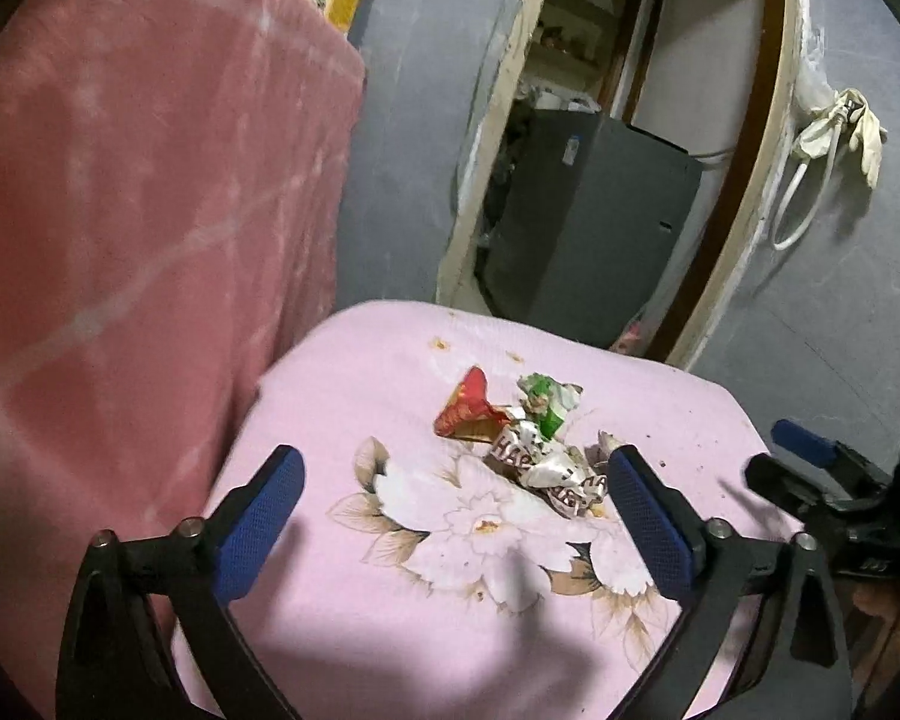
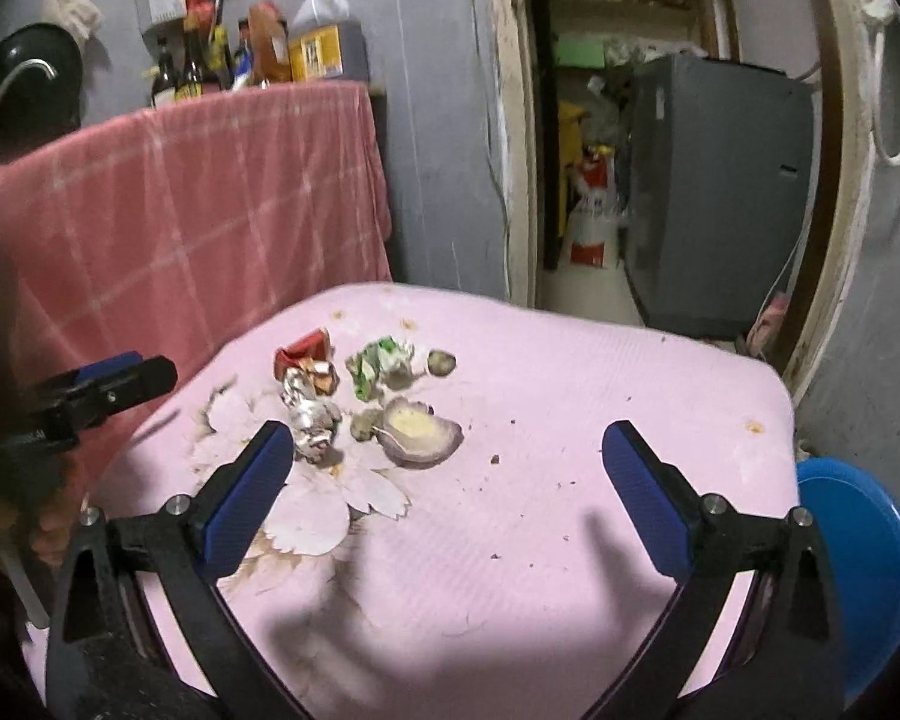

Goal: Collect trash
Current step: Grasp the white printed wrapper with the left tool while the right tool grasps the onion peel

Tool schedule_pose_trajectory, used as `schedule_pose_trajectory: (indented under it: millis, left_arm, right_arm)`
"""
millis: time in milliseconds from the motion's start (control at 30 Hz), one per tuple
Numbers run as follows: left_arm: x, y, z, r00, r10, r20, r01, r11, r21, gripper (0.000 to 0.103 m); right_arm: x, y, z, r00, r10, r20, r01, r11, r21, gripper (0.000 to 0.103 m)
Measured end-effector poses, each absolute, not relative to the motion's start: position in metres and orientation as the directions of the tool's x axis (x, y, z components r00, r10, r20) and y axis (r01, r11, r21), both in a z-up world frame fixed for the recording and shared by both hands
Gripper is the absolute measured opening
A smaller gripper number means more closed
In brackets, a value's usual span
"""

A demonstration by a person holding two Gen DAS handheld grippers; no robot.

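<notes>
A small table with a pink floral cloth (image 2: 570,372) holds a cluster of trash. From the right wrist view, a red wrapper (image 2: 302,351) lies at eleven o'clock, a green wrapper (image 2: 373,367) just right of it, a silvery printed wrapper (image 2: 311,414) below, and a shell-like peel (image 2: 417,431) near centre. Both the left gripper (image 1: 456,507) and right gripper (image 2: 447,480) hover above the cloth, jaws spread wide apart, holding nothing. A blue bin (image 2: 858,570) sits at four o'clock.
</notes>
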State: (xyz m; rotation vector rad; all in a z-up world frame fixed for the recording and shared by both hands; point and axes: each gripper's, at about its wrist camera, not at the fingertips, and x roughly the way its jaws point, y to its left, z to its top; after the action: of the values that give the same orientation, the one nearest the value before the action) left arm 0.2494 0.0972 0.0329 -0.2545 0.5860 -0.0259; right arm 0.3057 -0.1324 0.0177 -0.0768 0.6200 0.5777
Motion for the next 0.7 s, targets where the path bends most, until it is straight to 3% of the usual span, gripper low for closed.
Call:
schedule_pose_trajectory:
  millis: [167, 267, 700]
  left_arm:
    - [0.274, 0.093, 0.022, 0.761, -0.179, -0.624, -0.021, 0.954, -0.3, 0.067]
    - [0.285, 0.094, 0.017, 0.723, -0.237, -0.65, -0.021, 0.932, -0.363, 0.057]
    - [0.326, 0.093, 0.014, 0.62, -0.33, -0.712, -0.063, 0.884, -0.464, 0.034]
  right_arm:
    - [0.326, -0.12, 0.002, 0.597, 0.478, -0.645, -0.541, 0.833, 0.117, 0.079]
    - [0.334, -0.112, -0.006, 0.565, 0.471, -0.677, -0.544, 0.83, 0.124, 0.075]
    - [0.368, -0.088, -0.025, 0.45, 0.452, -0.77, -0.557, 0.816, 0.154, 0.065]
